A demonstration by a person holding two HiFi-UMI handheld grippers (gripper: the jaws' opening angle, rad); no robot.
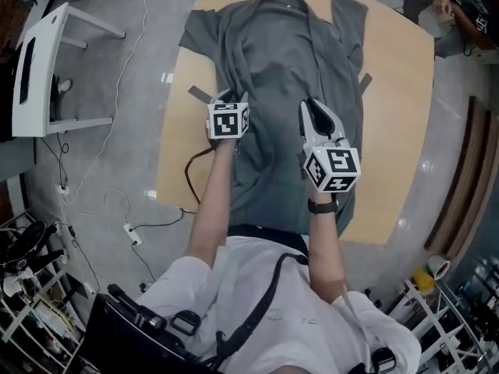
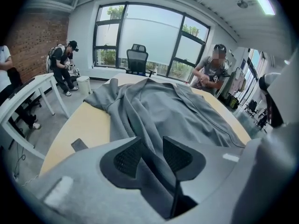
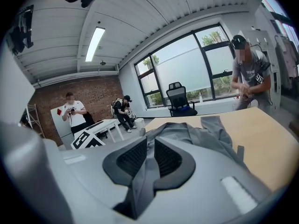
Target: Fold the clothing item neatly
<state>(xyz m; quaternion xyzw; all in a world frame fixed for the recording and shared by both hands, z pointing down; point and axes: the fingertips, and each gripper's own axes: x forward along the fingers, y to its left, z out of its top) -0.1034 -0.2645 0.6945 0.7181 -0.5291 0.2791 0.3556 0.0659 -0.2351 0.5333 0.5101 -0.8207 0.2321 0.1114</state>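
A grey garment (image 1: pixel 281 61) lies spread lengthwise on the light wooden table (image 1: pixel 398 92), collar at the far end and sleeves bunched to either side. My left gripper (image 1: pixel 231 97) is low over the garment's left half. In the left gripper view its jaws (image 2: pixel 152 144) stand apart with a raised fold of the grey cloth (image 2: pixel 187 111) running up between the pads, which do not press on it. My right gripper (image 1: pixel 309 106) hovers over the garment's right half. In the right gripper view its jaws (image 3: pixel 150 146) are nearly together, with grey cloth (image 3: pixel 196 134) pinched between them.
Two dark tabs (image 1: pixel 199 93) (image 1: pixel 364 80) stick out beside the garment on the table. A white desk (image 1: pixel 47 68) stands left of the table and cables trail on the floor. People stand around the room, one close to the table's far right corner (image 1: pixel 460 6). An office chair (image 2: pixel 138 59) sits by the window.
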